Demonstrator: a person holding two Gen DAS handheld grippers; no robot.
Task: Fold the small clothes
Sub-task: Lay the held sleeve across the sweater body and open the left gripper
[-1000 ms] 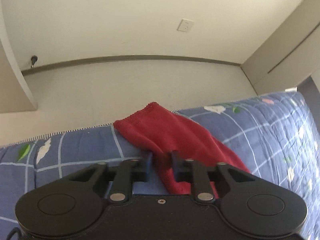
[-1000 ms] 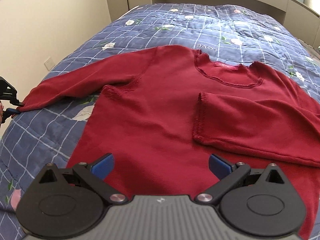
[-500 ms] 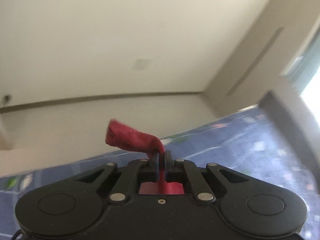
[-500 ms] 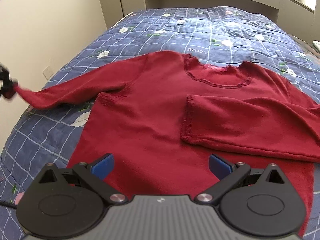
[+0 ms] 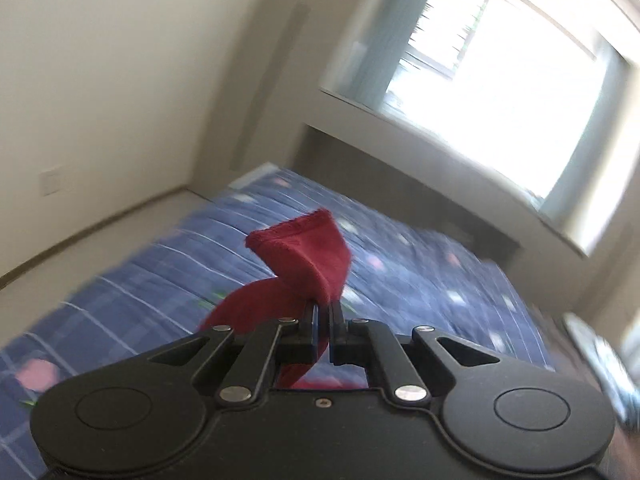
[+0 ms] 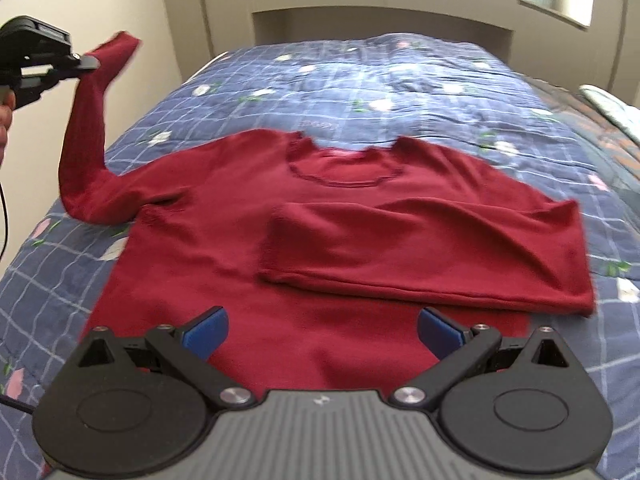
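At the upper left of the right wrist view, the left gripper (image 6: 90, 63) has its jaws closed on the cuff of the raised sleeve (image 6: 86, 128). The red sweater (image 6: 320, 232) lies flat on the blue quilt (image 6: 360, 80) in the middle of the frame, with its other sleeve folded over the chest. At the bottom, the right gripper (image 6: 322, 330) hovers above the hem with its jaws wide and nothing between them.

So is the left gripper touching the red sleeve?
Touching. In the left wrist view the left gripper has its jaws shut on the red sleeve, with cloth pinched between them. The right wrist view shows the sleeve hanging from it above the bed.
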